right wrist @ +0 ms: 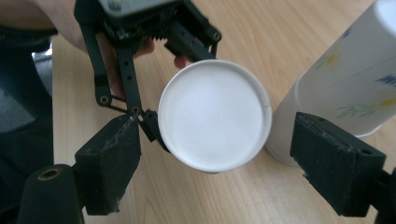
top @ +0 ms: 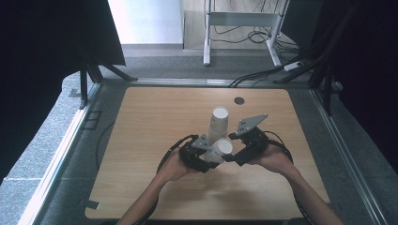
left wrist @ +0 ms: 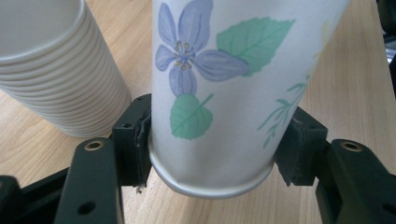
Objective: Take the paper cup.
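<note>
Flowered cup gripped beside the stack

Left gripper [top: 212,159] clamps the flowered paper cup [left wrist: 219,93] near table centre, cup stack [top: 218,123] at its 12 o'clock; right gripper [right wrist: 215,172] gapes around its mouth, pads clear.

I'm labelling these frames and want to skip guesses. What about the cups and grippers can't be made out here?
- Flowered cup: its mouth is cut off by the left gripper view's top edge.
- Cup stack: the count is uncertain; the frame edge crops it.
- Left gripper: in the high view its jaws hide behind the cup and its grey plate.
- Right gripper: its open jaws flank the cup; how near is unclear.
</note>
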`<state>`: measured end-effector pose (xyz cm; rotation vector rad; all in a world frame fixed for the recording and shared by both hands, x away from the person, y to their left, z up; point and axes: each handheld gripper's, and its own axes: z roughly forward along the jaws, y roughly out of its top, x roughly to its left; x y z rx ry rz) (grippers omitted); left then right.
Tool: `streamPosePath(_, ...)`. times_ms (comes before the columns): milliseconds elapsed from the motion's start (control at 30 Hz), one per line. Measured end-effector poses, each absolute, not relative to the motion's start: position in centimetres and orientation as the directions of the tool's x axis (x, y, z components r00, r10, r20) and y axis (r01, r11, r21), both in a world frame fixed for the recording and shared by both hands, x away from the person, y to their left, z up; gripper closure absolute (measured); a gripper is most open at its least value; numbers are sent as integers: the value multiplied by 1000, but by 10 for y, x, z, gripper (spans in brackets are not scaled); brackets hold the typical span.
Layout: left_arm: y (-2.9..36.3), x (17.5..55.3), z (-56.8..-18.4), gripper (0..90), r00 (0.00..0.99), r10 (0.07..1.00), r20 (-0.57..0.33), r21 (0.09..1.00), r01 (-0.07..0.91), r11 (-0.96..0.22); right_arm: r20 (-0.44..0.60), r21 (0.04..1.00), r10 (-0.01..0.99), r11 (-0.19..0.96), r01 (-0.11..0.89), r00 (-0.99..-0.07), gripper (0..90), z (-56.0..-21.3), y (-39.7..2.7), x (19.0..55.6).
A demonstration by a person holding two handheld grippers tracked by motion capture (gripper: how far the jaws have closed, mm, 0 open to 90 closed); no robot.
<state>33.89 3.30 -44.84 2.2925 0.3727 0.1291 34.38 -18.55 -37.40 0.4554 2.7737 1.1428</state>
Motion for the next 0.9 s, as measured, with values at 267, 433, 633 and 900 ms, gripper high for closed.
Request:
streamPosePath(267, 27, 338, -449, 376, 959, 282, -1, 684, 206, -699, 23, 647, 288, 725, 234, -957, 197, -386, -177, 345)
streamPosePath(433, 22, 338, -450, 376, 963, 270, 10, 666, 195, -720, 25, 613, 279, 754, 236, -960, 211, -391, -172, 346)
streamPosePath(633, 17, 337, -450, 376, 965, 261, 16, 650, 188, -736, 14, 571, 263, 790, 224, -965, 248, -395, -166, 347)
streamPosePath(900, 14, 336, -453, 370, 968, 249, 17, 633, 182, -752, 31, 554, 253, 801, 227, -967, 350, -395, -164, 347)
